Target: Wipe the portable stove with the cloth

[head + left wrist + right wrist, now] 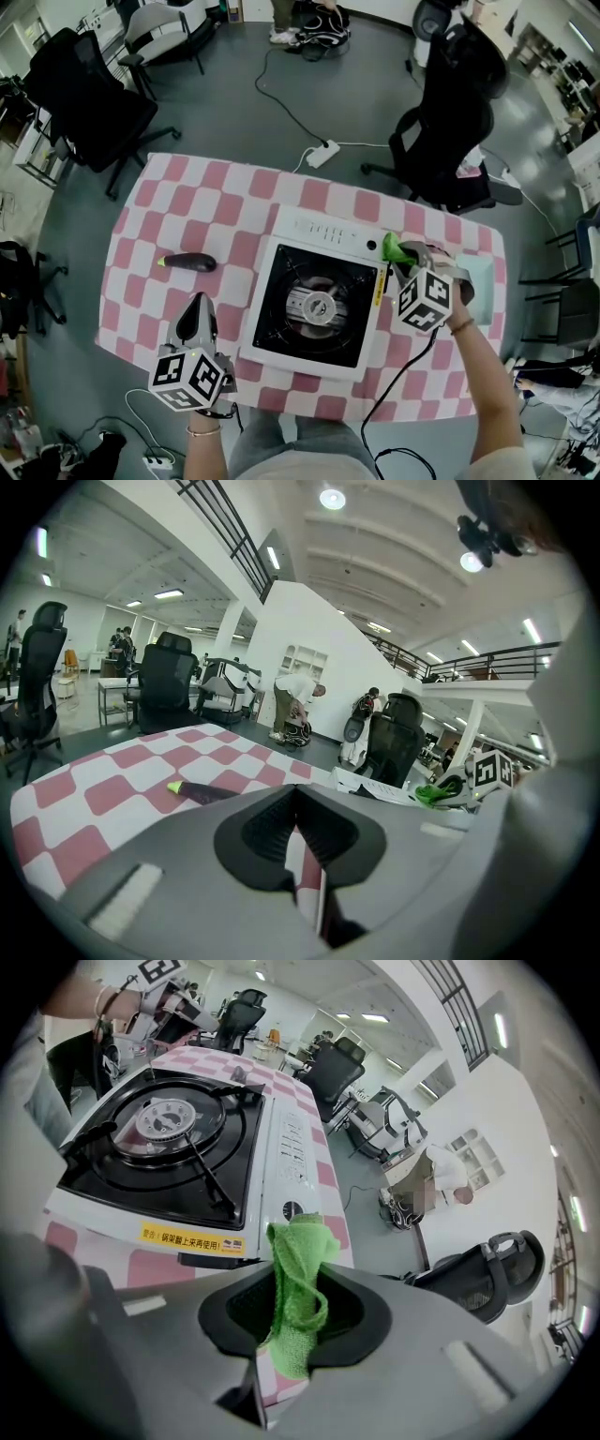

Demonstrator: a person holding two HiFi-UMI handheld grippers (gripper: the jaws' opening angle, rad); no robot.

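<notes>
A white portable stove (323,242) with a black burner well (317,302) sits mid-table on the pink checked cloth. My right gripper (405,259) hangs just off the stove's right side, near its control strip, shut on a green cloth (395,248). In the right gripper view the green cloth (297,1290) dangles between the jaws, above the stove's edge (164,1129). Near the table's front left my left gripper (196,319) is shut with nothing in it; its fingertips (302,855) meet over the checked cloth.
A black lighter (190,262) with a yellow-green tip lies left of the stove, also the lighter (208,791) ahead of the left jaws. A pale tray (487,281) sits at the table's right edge. Office chairs (450,122) and floor cables surround the table.
</notes>
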